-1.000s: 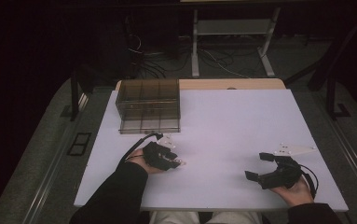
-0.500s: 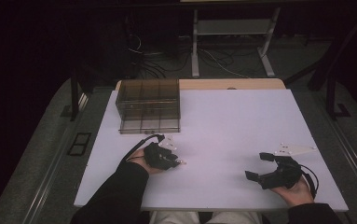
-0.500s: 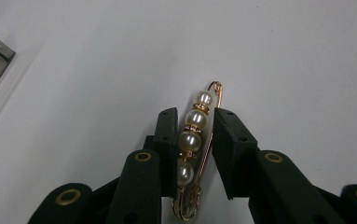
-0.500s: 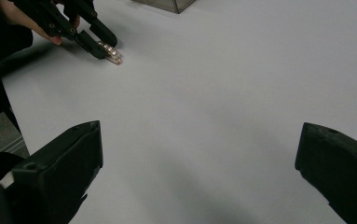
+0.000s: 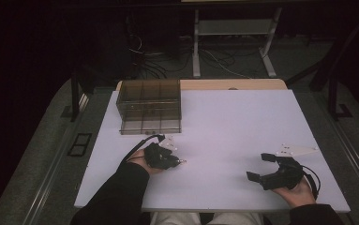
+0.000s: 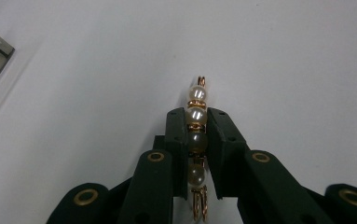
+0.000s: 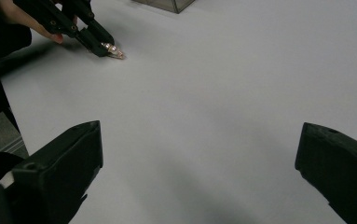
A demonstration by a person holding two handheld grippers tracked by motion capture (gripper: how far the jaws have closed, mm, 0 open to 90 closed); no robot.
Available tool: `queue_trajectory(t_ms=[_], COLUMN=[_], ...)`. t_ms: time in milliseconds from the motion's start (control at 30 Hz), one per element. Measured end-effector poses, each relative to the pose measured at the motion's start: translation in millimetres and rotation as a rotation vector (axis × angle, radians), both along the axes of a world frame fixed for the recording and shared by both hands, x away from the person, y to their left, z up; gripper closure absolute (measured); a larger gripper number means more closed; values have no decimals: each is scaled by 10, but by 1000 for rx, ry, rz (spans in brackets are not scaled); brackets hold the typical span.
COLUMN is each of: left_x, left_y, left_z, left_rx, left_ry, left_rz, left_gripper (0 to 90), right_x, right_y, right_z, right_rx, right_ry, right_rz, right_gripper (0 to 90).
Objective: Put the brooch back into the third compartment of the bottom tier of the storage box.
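A slim gold hair clip set with pearls point(image 6: 196, 93) lies on the white table point(image 5: 243, 126) at the near left. My left gripper point(image 6: 197, 122) is shut on it, the pads pressing a pearl from both sides; its jaws have just been closing with the clip between them. In the high view the left gripper point(image 5: 177, 161) points right, with the clip's tip point(image 5: 183, 162) poking out. The right gripper view shows the left gripper point(image 7: 102, 46) and the clip point(image 7: 115, 51) far off. My right gripper point(image 5: 259, 167) rests at the near right, open, nothing between its jaws point(image 7: 199, 154).
A smoky see-through box with several compartments point(image 5: 150, 105) stands at the table's far left, just beyond the left hand. The floor beyond the table holds cables and a stand's legs point(image 5: 233, 47).
The left gripper's jaws have drawn together on the clip. Neither hand has shifted across the table.
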State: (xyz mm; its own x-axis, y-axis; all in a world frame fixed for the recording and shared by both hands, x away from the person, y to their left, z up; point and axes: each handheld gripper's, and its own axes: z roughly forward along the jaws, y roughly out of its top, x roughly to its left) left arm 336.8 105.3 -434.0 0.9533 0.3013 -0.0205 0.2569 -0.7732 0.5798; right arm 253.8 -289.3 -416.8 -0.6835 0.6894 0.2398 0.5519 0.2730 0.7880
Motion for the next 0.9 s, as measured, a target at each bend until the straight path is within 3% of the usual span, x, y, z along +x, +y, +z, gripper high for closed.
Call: queue_trajectory(t_ms=[367,900], left_x=[28,101], left_y=[32,81], left_z=[22,204], left_rx=[-30,-45], left_ry=[35,13], left_rz=[0,-4], left_gripper=[788,787], right_x=[-1,-6], right_y=[3,-15], right_z=[-1,0], right_rx=[-1,2], right_ry=[4,4], right_rz=[0,-6], right_gripper=[2,3])
